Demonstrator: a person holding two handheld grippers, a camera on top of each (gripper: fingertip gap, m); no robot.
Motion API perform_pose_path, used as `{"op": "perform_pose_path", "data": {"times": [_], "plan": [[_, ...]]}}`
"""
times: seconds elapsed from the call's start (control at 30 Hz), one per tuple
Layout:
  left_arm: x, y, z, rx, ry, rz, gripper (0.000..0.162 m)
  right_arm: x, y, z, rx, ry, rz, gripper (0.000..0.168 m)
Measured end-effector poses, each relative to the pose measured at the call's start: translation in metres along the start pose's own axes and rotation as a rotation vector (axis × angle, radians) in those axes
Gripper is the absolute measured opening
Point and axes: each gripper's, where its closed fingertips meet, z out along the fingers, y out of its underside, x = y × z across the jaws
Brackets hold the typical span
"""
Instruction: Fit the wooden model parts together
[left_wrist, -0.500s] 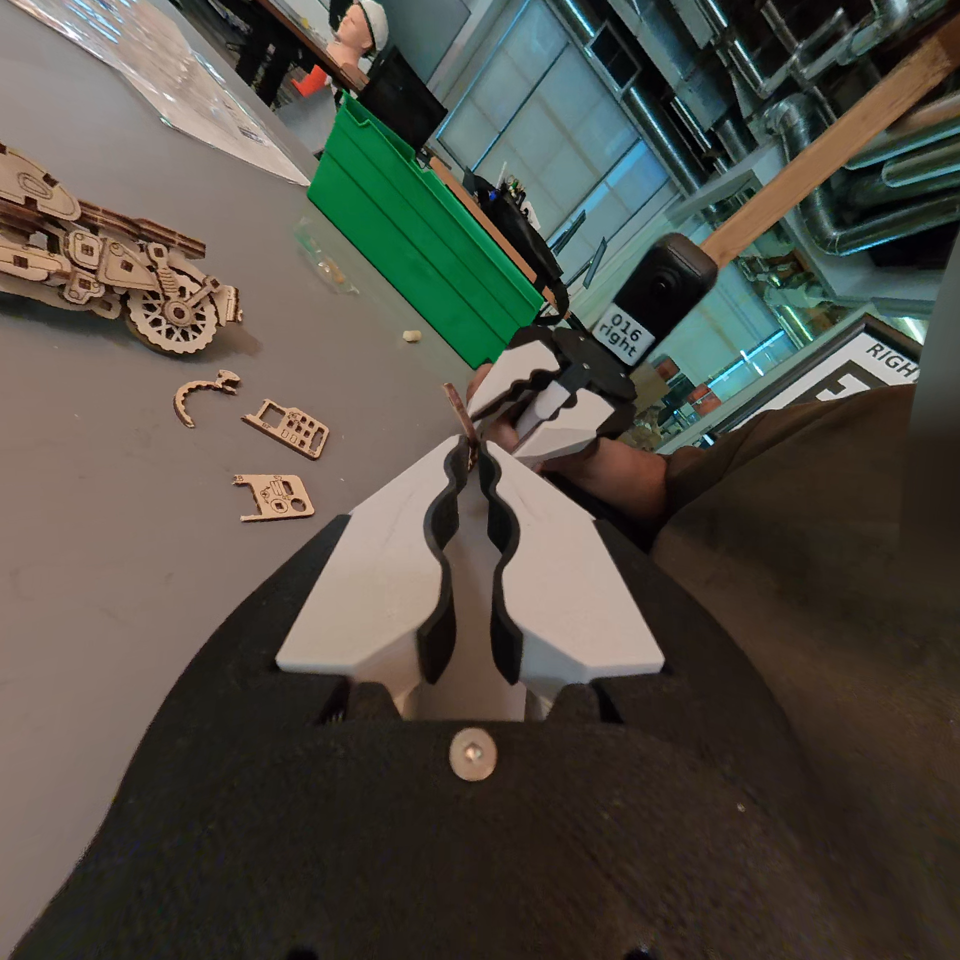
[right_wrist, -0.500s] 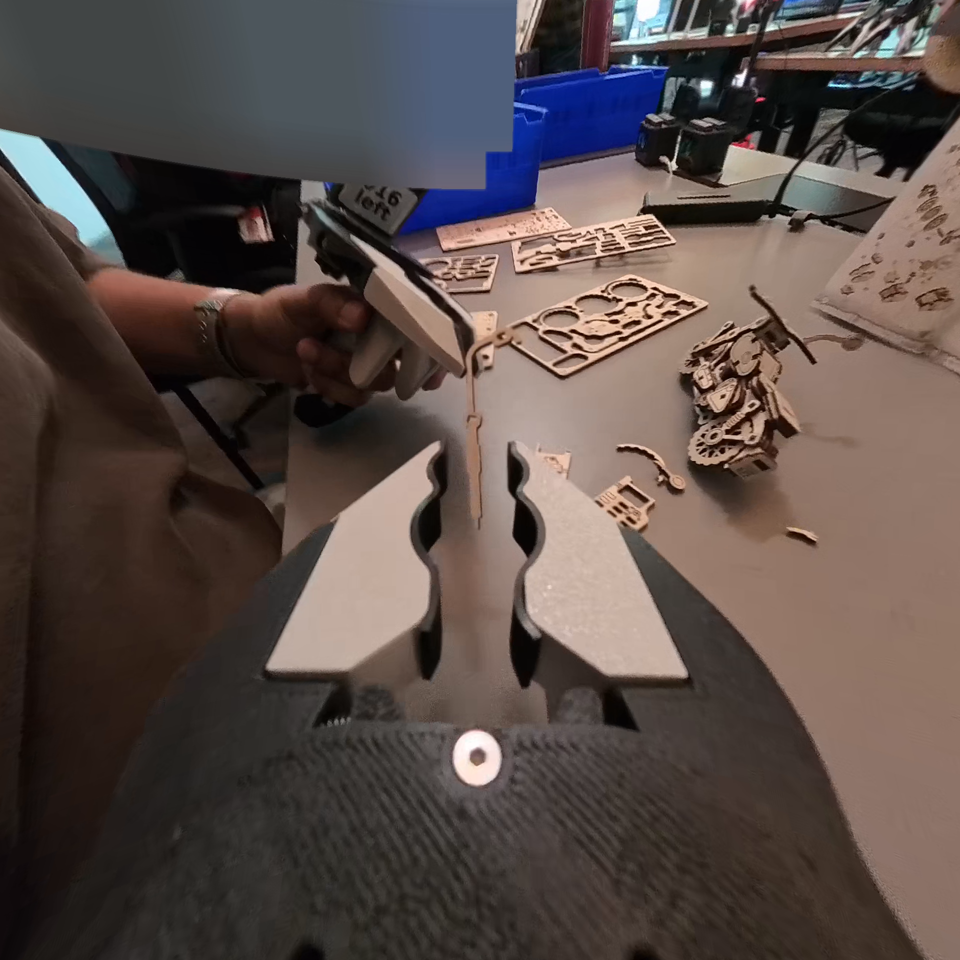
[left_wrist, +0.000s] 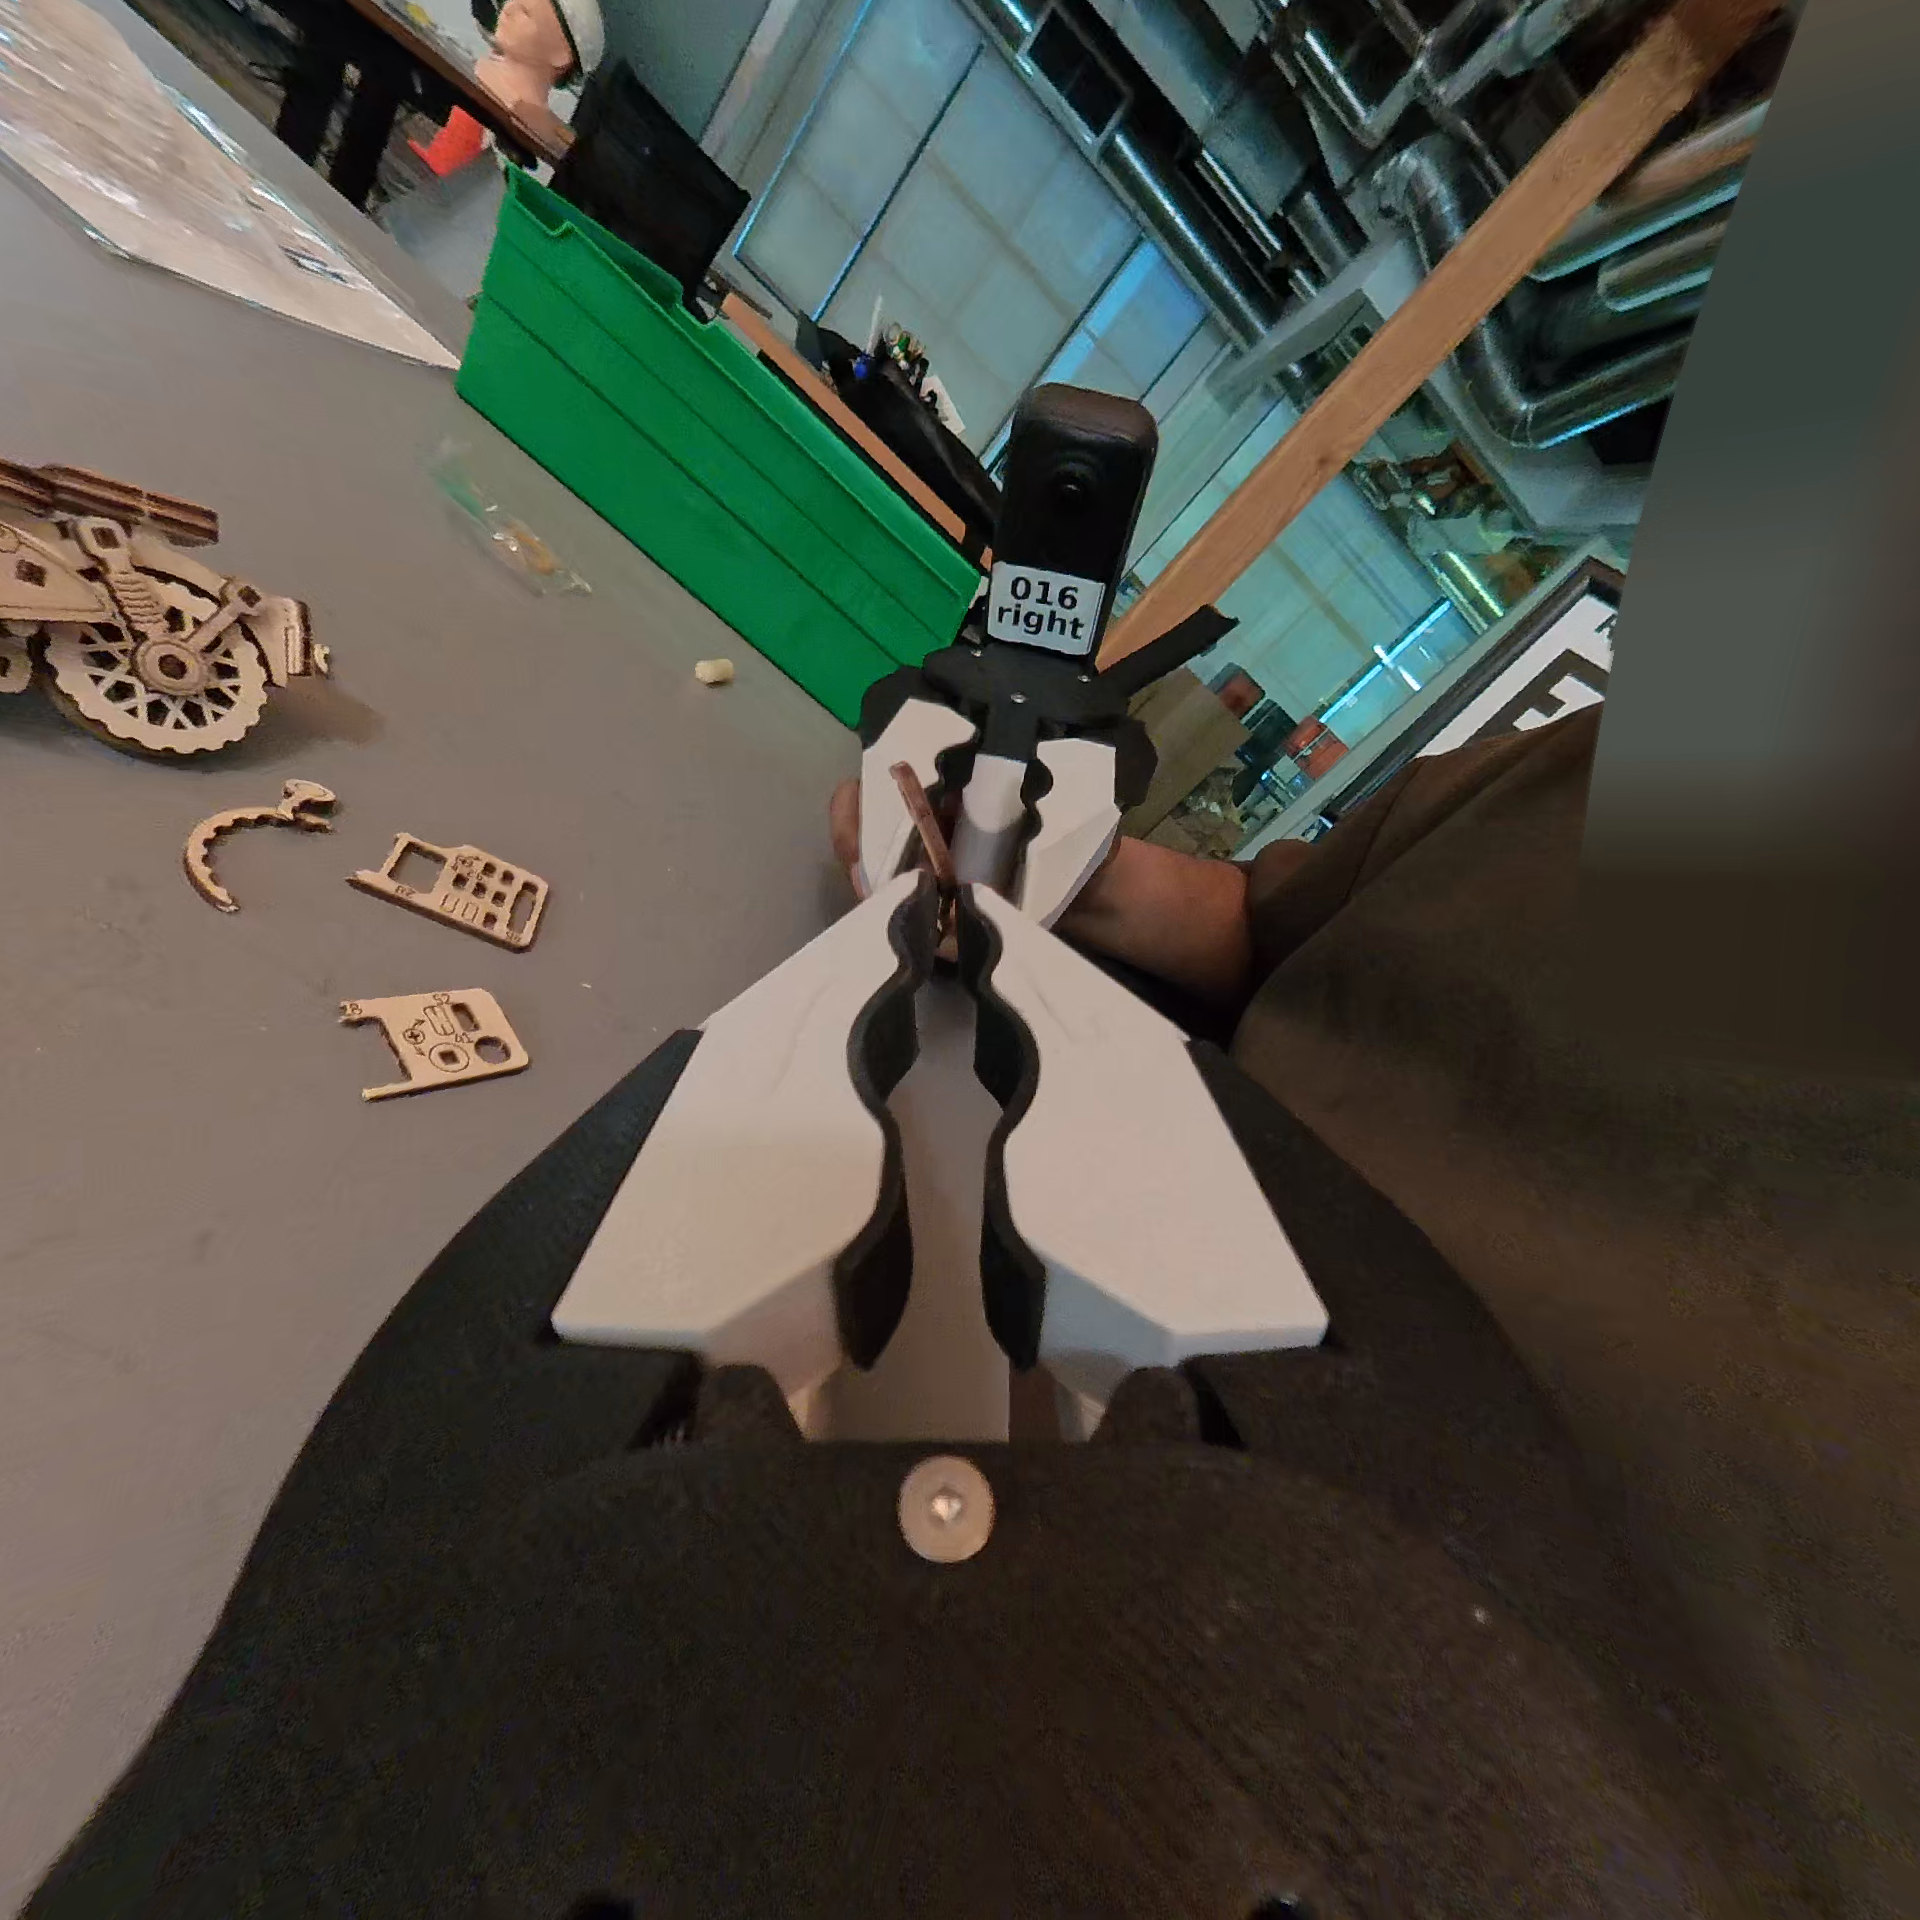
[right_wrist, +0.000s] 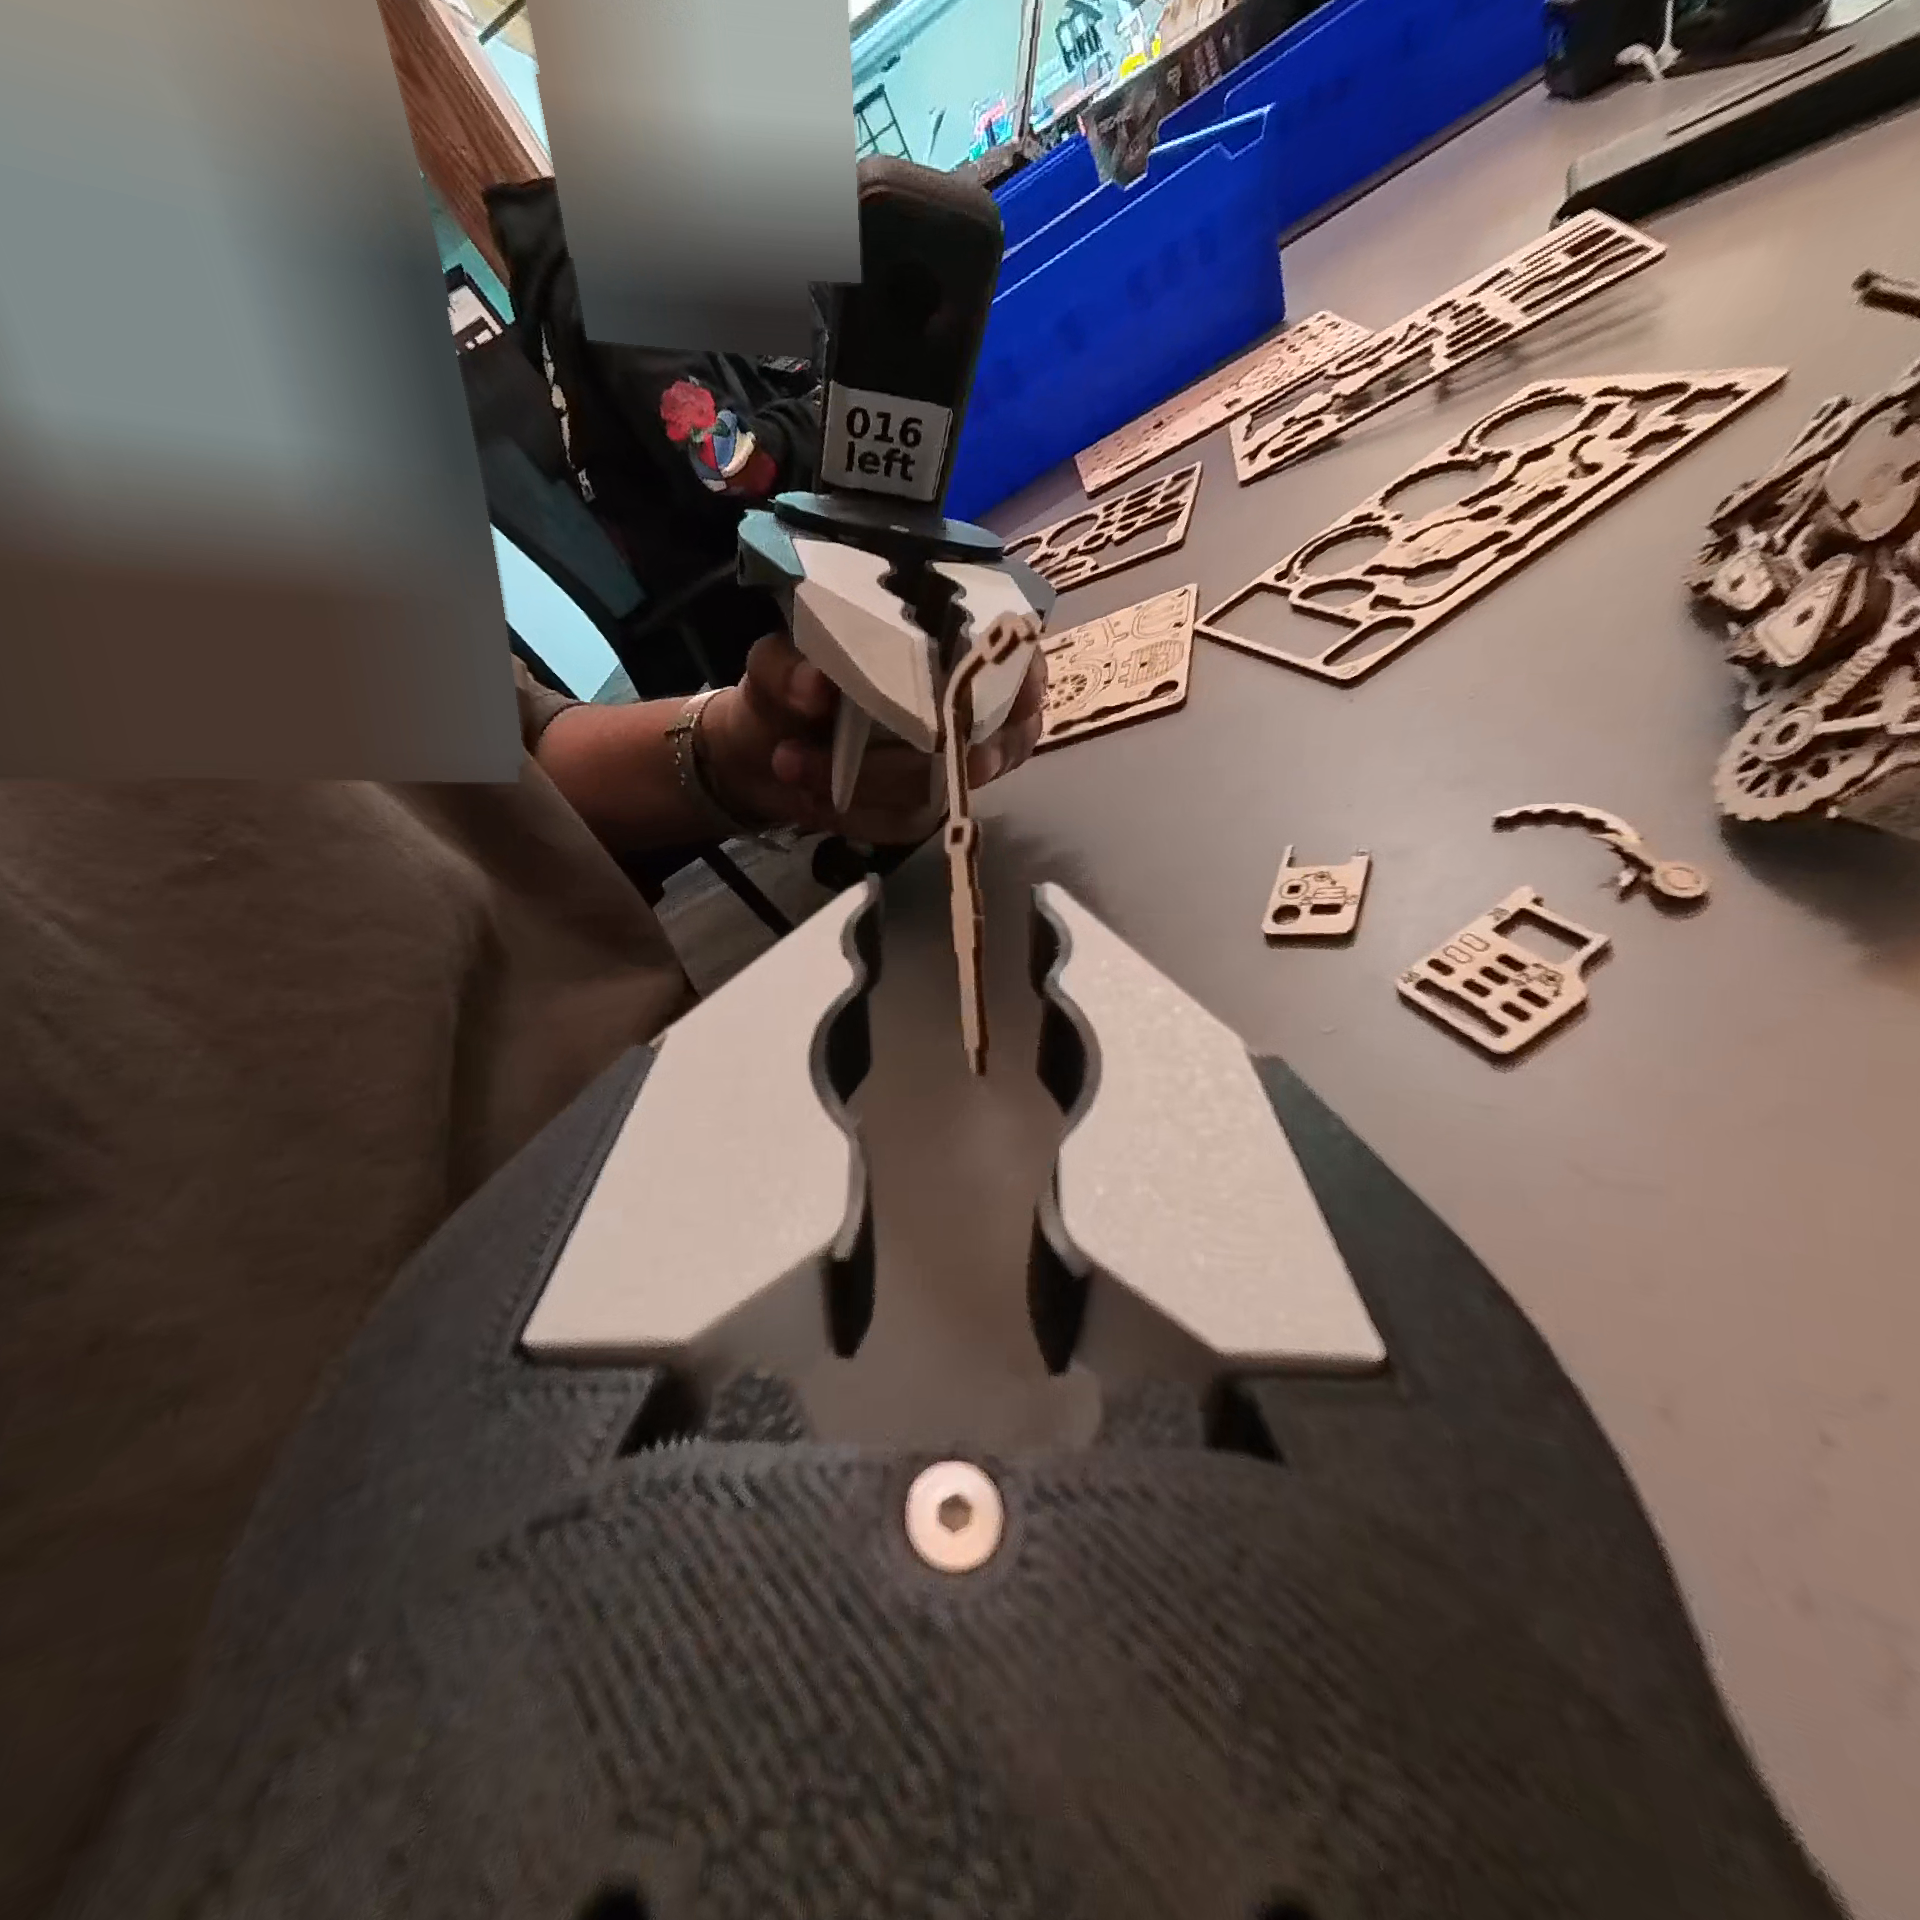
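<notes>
My left gripper (left_wrist: 940, 904) is shut on the hooked top end of a long thin wooden strip (right_wrist: 966, 935). The strip hangs down between the open fingers of my right gripper (right_wrist: 956, 904) and touches neither finger. In the left wrist view only the strip's edge (left_wrist: 923, 810) shows, with the right gripper (left_wrist: 961, 831) just beyond it, facing me. The left gripper (right_wrist: 935, 623) shows in the right wrist view, held by a hand. The partly built wooden model (left_wrist: 156, 665) lies on the grey table and also shows in the right wrist view (right_wrist: 1829, 665).
Loose parts lie on the table: a curved piece (right_wrist: 1600, 842), a slotted panel (right_wrist: 1501, 971), a small panel (right_wrist: 1314, 894). Punched wooden sheets (right_wrist: 1455, 499) lie farther back by a blue bin (right_wrist: 1122, 312). A green bin (left_wrist: 675, 457) and a paper sheet (left_wrist: 156, 187) are on the other side. The grippers are tip to tip, or close to it. My right tips are roughly 12 cm from the curved piece (right_wrist: 1600, 842). My left wrist view (left_wrist: 237, 837) looks at it from another angle.
The two grippers have turned to face each other more squarely and come a little closer. The left stays shut on the strip, and the right stays open around it.
</notes>
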Motion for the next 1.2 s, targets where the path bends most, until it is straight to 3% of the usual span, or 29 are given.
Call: {"op": "perform_pose_path", "data": {"times": [0.43,0.63,0.87,1.0,1.2], "plan": [[0.011,0.007,0.006,-0.034,0.062,0.012,0.000,-0.015,0.002,0.006,0.001,-0.113,0.102,0.011],[0.002,0.008,0.006,-0.031,-0.010,0.039,0.006,-0.007,-0.001,0.004,0.016,-0.045,0.051,0.001],[-0.003,0.004,0.005,-0.011,-0.058,0.045,0.015,0.006,0.000,0.002,0.001,0.067,-0.014,0.001],[-0.009,0.001,0.003,0.001,-0.099,0.067,0.001,0.005,0.004,0.006,-0.033,0.102,-0.071,0.002],[-0.006,0.003,0.003,-0.011,-0.083,0.090,0.001,0.000,0.008,0.009,-0.062,0.090,-0.119,0.007]]}}
